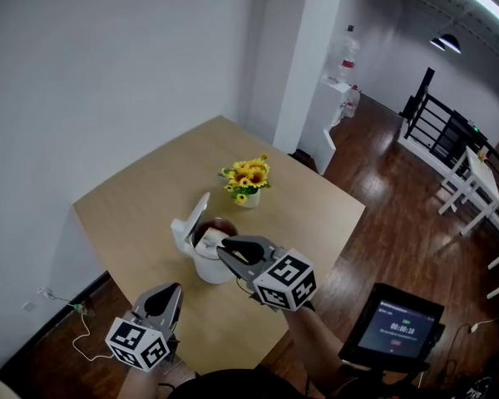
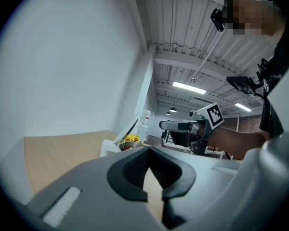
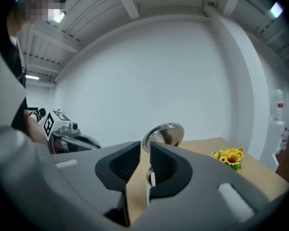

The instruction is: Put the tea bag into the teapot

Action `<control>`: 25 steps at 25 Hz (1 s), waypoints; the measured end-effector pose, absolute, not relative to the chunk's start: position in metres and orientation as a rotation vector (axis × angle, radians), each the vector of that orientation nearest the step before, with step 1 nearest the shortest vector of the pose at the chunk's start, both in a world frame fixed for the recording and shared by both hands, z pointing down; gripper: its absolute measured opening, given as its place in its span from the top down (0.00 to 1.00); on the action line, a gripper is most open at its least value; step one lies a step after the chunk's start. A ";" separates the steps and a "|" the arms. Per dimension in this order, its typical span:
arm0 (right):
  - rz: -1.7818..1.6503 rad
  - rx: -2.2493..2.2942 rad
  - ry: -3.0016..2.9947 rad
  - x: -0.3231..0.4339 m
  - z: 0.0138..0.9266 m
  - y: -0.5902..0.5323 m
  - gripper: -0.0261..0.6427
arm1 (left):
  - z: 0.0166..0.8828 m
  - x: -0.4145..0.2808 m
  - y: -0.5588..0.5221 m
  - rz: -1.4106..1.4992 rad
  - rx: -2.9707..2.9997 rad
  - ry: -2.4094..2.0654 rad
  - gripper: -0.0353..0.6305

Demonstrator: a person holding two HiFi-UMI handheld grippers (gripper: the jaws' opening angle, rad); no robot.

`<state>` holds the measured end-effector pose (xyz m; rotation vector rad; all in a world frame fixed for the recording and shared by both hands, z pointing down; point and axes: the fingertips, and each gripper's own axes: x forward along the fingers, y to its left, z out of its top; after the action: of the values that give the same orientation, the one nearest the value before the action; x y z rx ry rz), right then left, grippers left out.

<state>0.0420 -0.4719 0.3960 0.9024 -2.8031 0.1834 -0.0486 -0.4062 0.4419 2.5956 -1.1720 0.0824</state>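
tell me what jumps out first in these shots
The white teapot stands mid-table with its lid flipped up, and the right gripper is poised right over its mouth. Just behind it is a small pot of sunflowers. The left gripper hangs at the near edge of the table.

Grey left tool [image 1: 171, 291] and right tool [image 1: 226, 254] carry black-and-white marker cubes [image 1: 284, 282].

Only the black rectangular tablet screen [image 1: 397, 329] at the lower right of the head view carries writing: a row of pale digits with colons, like a timer, too small to read surely. The red label on the far white bottle [image 1: 348, 54] is unreadable
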 end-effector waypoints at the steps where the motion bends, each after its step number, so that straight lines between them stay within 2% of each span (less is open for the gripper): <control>1: 0.174 0.914 -2.821 0.043 0.388 -0.464 0.89 | 0.436 -0.048 -0.399 0.075 2.602 -1.168 0.94; 3: 0.144 0.935 -2.854 0.046 0.377 -0.456 0.96 | 0.430 -0.048 -0.395 0.059 2.607 -1.155 0.94; 25: 0.138 0.989 -2.872 0.063 0.384 -0.451 0.96 | 0.432 -0.042 -0.409 0.044 2.642 -1.113 0.94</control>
<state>0.0634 -0.4513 0.3838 0.9885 -2.8717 0.1378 -0.0425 -0.4094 0.4320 2.6419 -1.1126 0.0440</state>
